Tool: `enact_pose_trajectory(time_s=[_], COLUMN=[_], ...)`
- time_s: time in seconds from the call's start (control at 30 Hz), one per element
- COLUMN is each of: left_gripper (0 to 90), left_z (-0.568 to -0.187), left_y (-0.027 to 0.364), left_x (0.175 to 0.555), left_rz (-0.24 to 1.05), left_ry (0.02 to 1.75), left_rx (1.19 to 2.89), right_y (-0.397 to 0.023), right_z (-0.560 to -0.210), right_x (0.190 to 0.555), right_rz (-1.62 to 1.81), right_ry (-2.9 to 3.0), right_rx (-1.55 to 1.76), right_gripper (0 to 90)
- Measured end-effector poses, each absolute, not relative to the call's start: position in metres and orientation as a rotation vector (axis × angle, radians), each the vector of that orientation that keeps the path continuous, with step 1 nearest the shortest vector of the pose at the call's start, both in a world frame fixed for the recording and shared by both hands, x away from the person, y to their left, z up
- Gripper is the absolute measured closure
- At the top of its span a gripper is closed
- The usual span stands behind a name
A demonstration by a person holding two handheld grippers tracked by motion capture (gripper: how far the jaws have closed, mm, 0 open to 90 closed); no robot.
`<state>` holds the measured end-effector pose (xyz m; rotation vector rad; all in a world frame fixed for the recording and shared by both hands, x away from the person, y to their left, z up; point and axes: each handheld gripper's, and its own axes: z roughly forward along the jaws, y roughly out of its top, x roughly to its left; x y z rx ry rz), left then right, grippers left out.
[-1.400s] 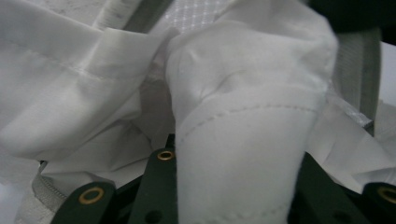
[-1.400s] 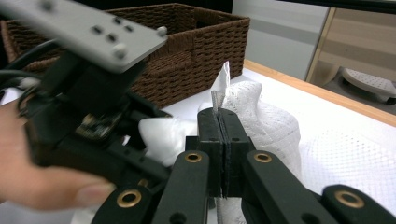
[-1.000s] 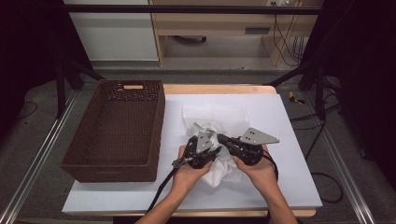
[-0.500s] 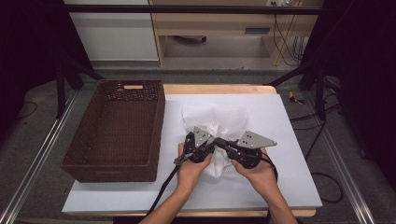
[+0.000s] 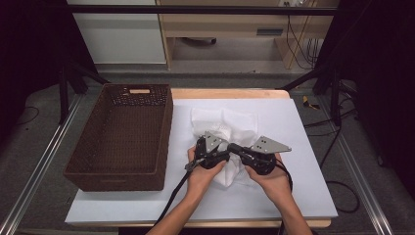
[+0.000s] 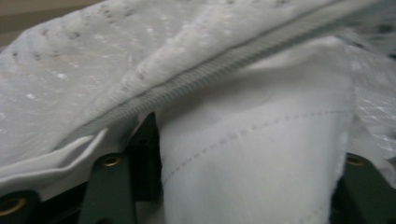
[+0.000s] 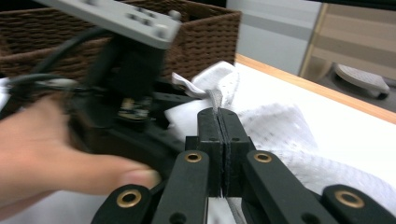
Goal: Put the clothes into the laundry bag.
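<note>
A white cloth bag (image 5: 226, 125) with a grey zipper (image 6: 219, 74) lies crumpled in the middle of the white table (image 5: 298, 147). My left gripper (image 5: 215, 155) sits on its near part. Its jaws have just been opening and now stand apart, with a fold of the white cloth (image 6: 252, 154) lying loose between them. My right gripper (image 7: 219, 116) is shut on the grey zipper strip (image 7: 215, 99) at the bag's edge. In the high view the right gripper (image 5: 236, 148) points left, tip to tip with the left one.
A dark brown wicker basket (image 5: 120, 139) stands on the left of the table, close beside the cloth. Cables trail from both grippers toward the near edge. Bare white table (image 5: 303, 196) lies to the right and in front of the hands.
Both hands have stayed nearly in place over the cloth. The two grippers have drawn slightly closer together.
</note>
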<state>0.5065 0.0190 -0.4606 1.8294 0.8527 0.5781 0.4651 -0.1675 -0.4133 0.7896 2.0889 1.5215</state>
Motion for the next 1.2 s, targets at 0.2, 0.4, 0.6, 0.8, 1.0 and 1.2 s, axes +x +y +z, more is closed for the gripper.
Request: enact_pose_trajectory(time_s=[0.2, 0.4, 0.6, 0.8, 1.0, 1.2], left_gripper=[26.2, 24.9, 24.4, 24.3, 26.6, 32.7], left_z=[-0.451, -0.442, -0.431, -0.422, -0.413, -0.424], left_y=[0.025, 0.032, 0.045, 0.057, 0.070, 0.093], left_x=[0.494, 0.485, 0.475, 0.463, 0.449, 0.427], left_rz=[0.562, 0.546, 0.539, 0.533, 0.535, 0.510], left_ry=[0.783, 0.767, 0.763, 0.745, 0.752, 0.822], left_rx=[1.871, 1.849, 1.809, 1.781, 1.759, 1.810], right_y=[-0.178, -0.178, -0.176, -0.175, -0.174, -0.170], right_z=[-0.419, -0.419, -0.419, -0.419, -0.418, -0.416], right_x=[0.472, 0.472, 0.471, 0.471, 0.470, 0.470], right_rz=[1.486, 1.481, 1.477, 1.472, 1.472, 1.461], right_ry=[2.055, 2.050, 2.056, 2.058, 2.058, 2.061], right_rx=[0.882, 0.890, 0.885, 0.884, 0.875, 0.860], right_gripper=[89.6, 89.5, 89.5, 89.5, 89.5, 89.5])
